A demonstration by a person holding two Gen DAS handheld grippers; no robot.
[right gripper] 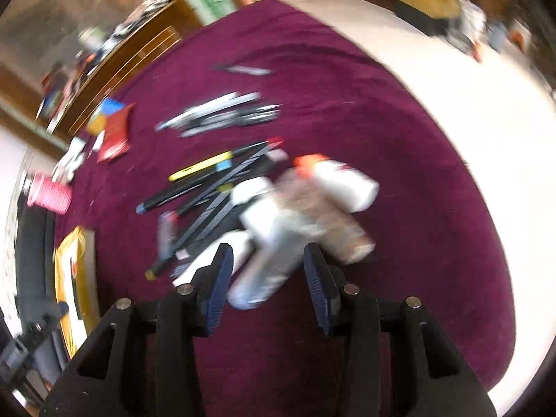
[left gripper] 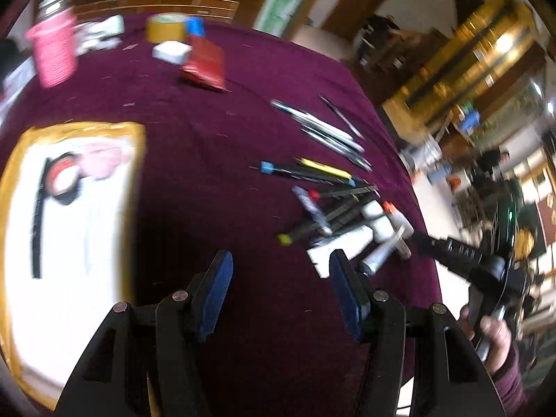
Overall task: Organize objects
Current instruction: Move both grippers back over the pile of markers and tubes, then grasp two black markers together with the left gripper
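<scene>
A heap of pens, cutters and white glue bottles lies on the purple tablecloth. My left gripper is open above bare cloth with nothing between its fingers, and the heap is just beyond its right finger. My right gripper is open over the same heap. The end of a blurred white tube shows between its pads without being pressed. In the left wrist view the right gripper points at the heap from the right, with a hand on its handle.
A yellow-rimmed white tray holding a black stick and a red-and-pink item sits at the left. Farther back stand a pink cup, a tape roll, a white box and a red packet. Silver pens lie near the table's right edge.
</scene>
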